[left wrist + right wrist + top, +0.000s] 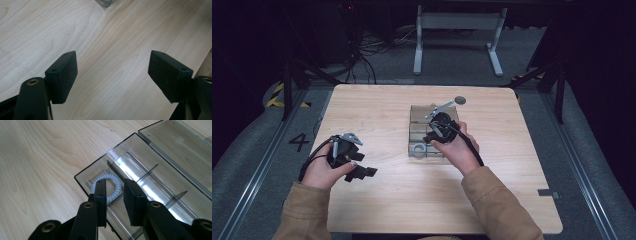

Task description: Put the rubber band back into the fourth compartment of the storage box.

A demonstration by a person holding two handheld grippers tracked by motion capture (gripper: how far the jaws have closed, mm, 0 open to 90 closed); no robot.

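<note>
Where the high view looks down on your light wooden desk (377, 200), item one is the clear divided box (427, 131) near its middle, your right gripper (435, 134) over it and hiding most compartments. The white coiled ring (417, 149) lies in the box's nearest corner compartment. A dark round disc (459, 100) sits beyond the box. Your left gripper (357, 170) rests well apart, near the desk's left edge. Dark room; cables and a grey frame stand behind.

Left gripper view: jaws wide apart over bare desk.

Right gripper view: jaws narrowly apart, gripping nothing, just above the ring (107, 187), partly covering it; glare blurs the dividers.
</note>
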